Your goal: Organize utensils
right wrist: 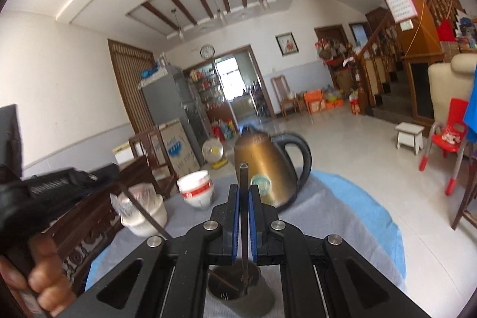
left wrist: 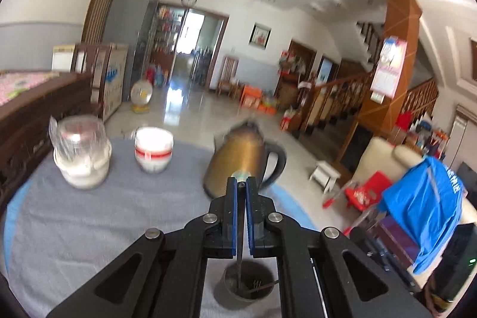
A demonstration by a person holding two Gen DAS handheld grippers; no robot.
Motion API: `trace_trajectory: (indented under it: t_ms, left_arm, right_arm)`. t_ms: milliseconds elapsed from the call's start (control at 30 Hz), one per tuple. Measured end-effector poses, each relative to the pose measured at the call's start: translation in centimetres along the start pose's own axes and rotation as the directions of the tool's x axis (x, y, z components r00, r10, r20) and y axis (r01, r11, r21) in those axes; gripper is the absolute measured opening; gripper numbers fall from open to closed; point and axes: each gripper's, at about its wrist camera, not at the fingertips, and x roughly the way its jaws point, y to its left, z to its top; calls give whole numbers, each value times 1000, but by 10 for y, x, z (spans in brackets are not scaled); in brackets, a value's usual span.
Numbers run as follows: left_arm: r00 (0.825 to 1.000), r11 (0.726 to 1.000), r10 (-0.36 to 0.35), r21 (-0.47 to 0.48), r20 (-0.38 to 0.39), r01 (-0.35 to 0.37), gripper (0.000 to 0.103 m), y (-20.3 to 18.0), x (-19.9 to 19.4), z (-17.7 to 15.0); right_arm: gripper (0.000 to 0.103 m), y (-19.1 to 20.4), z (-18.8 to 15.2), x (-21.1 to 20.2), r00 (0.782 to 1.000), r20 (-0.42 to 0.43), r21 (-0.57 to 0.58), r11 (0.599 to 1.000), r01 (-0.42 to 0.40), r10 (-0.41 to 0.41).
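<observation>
My left gripper (left wrist: 241,181) is shut on a thin dark utensil (left wrist: 239,268) that hangs between the blue pads, its lower end inside a grey cup (left wrist: 228,277). The cup stands on the cloth right under the jaws and holds a small fork too. My right gripper (right wrist: 244,189) is shut on another dark utensil (right wrist: 244,178); its handle tip sticks up past the fingertips and its lower end reaches into the same cup (right wrist: 263,300). In the right wrist view a hand holds the left gripper (right wrist: 108,184) at the left, its slanted utensil (right wrist: 141,210) pointing down toward the cup.
A round table with a grey cloth (left wrist: 119,216) carries a gold kettle (left wrist: 238,163) with a black handle straight ahead, stacked white bowls (left wrist: 153,151) with a red band, and a wrapped jar (left wrist: 80,154) at the far left. Dark wooden furniture (right wrist: 89,231) stands beside the table's left side.
</observation>
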Motion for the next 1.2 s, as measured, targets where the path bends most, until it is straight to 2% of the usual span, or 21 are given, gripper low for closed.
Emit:
trace_trajectory:
  t_ms: [133, 200, 267, 333, 400, 467, 533, 567, 633, 733, 867, 933, 1000, 1067, 1100, 1200]
  left_arm:
    - [998, 1000, 18, 5, -66, -18, 7, 3, 7, -12]
    - [997, 999, 36, 17, -73, -34, 16, 5, -1, -15]
    - [997, 999, 43, 21, -64, -42, 47, 9, -14, -17]
    - [998, 999, 46, 11, -47, -46, 56, 16, -29, -20]
    - [998, 998, 55, 1, -39, -55, 56, 27, -46, -26]
    - [997, 997, 68, -17, -47, -69, 57, 40, -59, -29]
    - [995, 995, 83, -44, -56, -85, 57, 56, -70, -36]
    - [993, 993, 96, -62, -65, -100, 58, 67, -76, -42]
    - [988, 987, 125, -90, -91, -133, 59, 88, -85, -54]
    - [968, 970, 187, -121, -169, -209, 59, 123, -91, -79]
    - [930, 952, 197, -164, -311, -257, 59, 159, -81, -111]
    - [910, 945, 176, -196, -375, -263, 59, 172, -73, -123]
    - [891, 942, 155, -208, -427, -264, 59, 178, -65, -133]
    - [871, 944, 112, -224, -477, -244, 58, 184, -56, -143]
    - [866, 945, 102, -225, -489, -238, 58, 184, -54, -147]
    - [847, 950, 58, -232, -529, -210, 57, 187, -42, -157]
  right_arm:
    - [8, -12, -8, 0, 997, -74, 47, 999, -19, 22]
    - [9, -19, -11, -2, 995, -96, 80, 997, -24, 31]
    - [16, -26, -13, -12, 995, -95, 123, 992, -32, 44]
    - [44, -31, -15, -23, 995, -80, 154, 987, -47, 60]
    - [62, -37, -18, -40, 998, -27, 193, 980, -58, 64]
    - [62, -37, -21, -56, 998, 0, 198, 978, -58, 59]
    - [57, -34, -22, -68, 998, 12, 200, 978, -67, 65]
    - [54, -33, -25, -73, 997, 17, 195, 978, -71, 69]
    - [42, -26, -31, -80, 997, -1, 164, 984, -73, 74]
    - [38, -13, -42, -80, 993, -56, 135, 987, -91, 100]
    - [37, 12, -66, -64, 979, -159, 93, 989, -114, 128]
    - [36, 27, -79, -46, 961, -239, 63, 990, -124, 136]
    - [31, 43, -96, -20, 926, -355, 31, 992, -125, 128]
    - [28, 49, -111, 2, 892, -434, 25, 992, -125, 124]
    - [27, 52, -122, 17, 866, -487, 26, 993, -118, 116]
    - [24, 52, -147, 43, 810, -578, 32, 994, -101, 101]
